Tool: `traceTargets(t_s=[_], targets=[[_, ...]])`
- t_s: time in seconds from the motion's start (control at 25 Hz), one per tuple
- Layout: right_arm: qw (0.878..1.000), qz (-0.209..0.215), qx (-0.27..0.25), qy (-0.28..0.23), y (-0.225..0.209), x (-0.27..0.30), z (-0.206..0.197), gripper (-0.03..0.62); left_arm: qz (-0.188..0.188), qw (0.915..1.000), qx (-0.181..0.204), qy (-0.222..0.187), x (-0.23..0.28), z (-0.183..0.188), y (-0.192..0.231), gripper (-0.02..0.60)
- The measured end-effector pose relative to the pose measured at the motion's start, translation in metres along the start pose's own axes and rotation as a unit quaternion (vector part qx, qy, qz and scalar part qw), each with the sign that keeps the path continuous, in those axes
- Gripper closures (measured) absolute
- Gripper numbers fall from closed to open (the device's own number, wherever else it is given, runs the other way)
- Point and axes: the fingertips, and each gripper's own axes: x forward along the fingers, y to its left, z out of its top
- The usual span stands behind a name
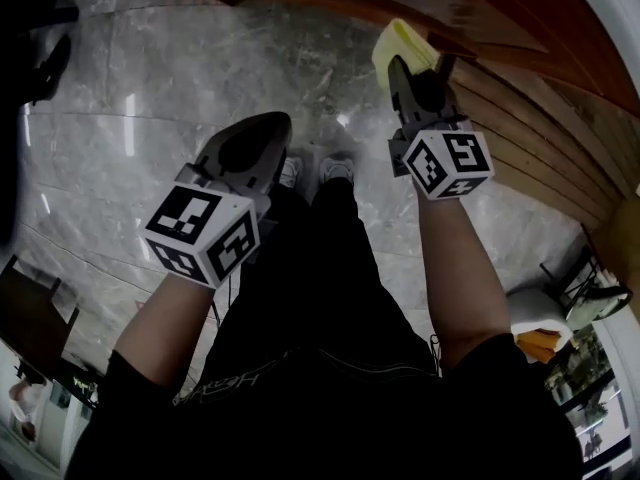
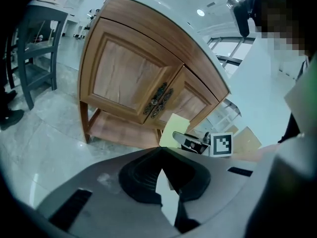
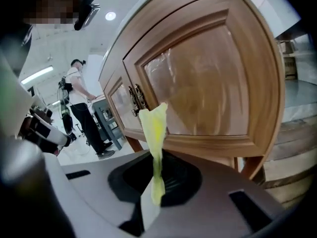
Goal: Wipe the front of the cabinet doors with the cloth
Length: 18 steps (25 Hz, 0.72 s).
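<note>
Holding the yellow cloth [image 1: 400,40] pinched tight in my right gripper [image 1: 418,68], I have it near the bottom edge of a cabinet door [image 3: 198,83]. I can't tell if it touches the wood. My left gripper [image 2: 161,157] is closed with nothing in it. I think the wiping has barely begun, and nearly all of it is left.

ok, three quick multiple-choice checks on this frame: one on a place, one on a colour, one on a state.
1. Where is the cloth?
A) on the floor
B) between the right gripper's jaws
C) on the cabinet top

2. What colour is the cloth?
A) blue
B) white
C) yellow

3. How do the cabinet doors stand?
A) both shut
B) one swung open
C) both taken off

Key: 1 B, the right gripper view shows the jaws shut on it; 2 C, it reads yellow in every view; 3 A, the left gripper view shows both doors flush, handles side by side.
</note>
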Motion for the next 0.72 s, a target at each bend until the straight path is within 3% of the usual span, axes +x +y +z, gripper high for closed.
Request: traceTargets(t_s=[0.32, 0.52, 0.72], targets=[[0.999, 0.023, -0.034, 0.007, 0.030, 0.052, 0.004, 0.553, 0.045, 0.9983, -0.034, -0.014, -0.031, -0.005, 0.052, 0.575], [0.998, 0.016, -0.054, 0.009, 0.036, 0.068, 0.002, 0.553, 0.051, 0.9976, -0.041, -0.019, -0.039, -0.004, 0.064, 0.575], [1.000, -0.003, -0.021, 0.000, 0.026, 0.075, 0.004, 0.553, 0.046, 0.9980, -0.041, -0.015, -0.038, -0.004, 0.063, 0.575]])
